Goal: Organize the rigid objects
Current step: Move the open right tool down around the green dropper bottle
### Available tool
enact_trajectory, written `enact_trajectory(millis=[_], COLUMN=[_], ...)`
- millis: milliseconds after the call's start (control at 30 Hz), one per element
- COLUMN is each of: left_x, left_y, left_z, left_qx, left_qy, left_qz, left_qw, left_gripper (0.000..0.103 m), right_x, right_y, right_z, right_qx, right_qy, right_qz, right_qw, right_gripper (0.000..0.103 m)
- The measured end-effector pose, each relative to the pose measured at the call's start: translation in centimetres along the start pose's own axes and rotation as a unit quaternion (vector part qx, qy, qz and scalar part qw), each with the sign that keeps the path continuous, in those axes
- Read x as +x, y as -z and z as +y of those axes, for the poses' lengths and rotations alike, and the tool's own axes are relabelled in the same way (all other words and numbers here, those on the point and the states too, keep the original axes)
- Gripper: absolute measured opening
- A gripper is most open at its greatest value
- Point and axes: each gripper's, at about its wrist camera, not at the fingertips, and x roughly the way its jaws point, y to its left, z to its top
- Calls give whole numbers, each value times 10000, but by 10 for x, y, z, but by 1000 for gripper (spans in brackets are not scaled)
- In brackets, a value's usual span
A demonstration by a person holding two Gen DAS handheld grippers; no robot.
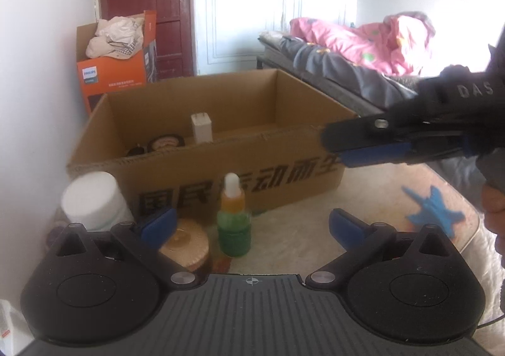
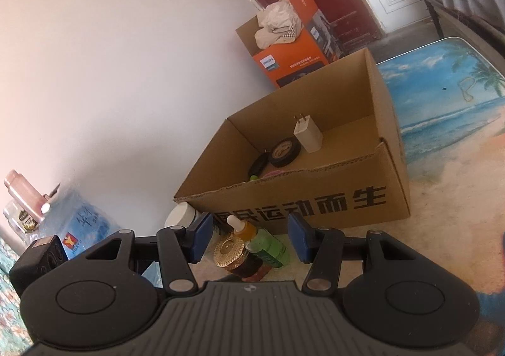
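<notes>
Left tool [image 1: 251,226] spread wide and empty, low over the counter [image 1: 363,198], framing the green dropper bottle [image 1: 233,223] and gold-lidded jar [image 1: 186,244], presumably for the next pick. Right tool [image 2: 249,241] half open, empty too, bracketing the same pair. Cardboard box [image 2: 315,204] just behind, already holding charger [image 2: 307,133] and tape roll [image 2: 284,151].
</notes>
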Motion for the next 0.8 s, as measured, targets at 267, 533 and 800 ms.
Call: enact_trajectory(millis=[267, 533, 800], left_x=[19, 28, 31], left_y=[10, 12, 12], left_z=[-1, 8, 14], left_qx=[147, 165, -14], left_qy=[-98, -221, -175], left_qz=[-146, -188, -181], left_qw=[9997, 9994, 9997], left_gripper=[100, 75, 49], right_x=[42, 73, 81], right_y=[10, 13, 12], right_z=[31, 40, 42], right_qx=[-835, -1283, -1343], right_qy=[182, 417, 402], right_qz=[160, 359, 390], right_qw=[9962, 9902, 9894], right_gripper=[50, 33, 23])
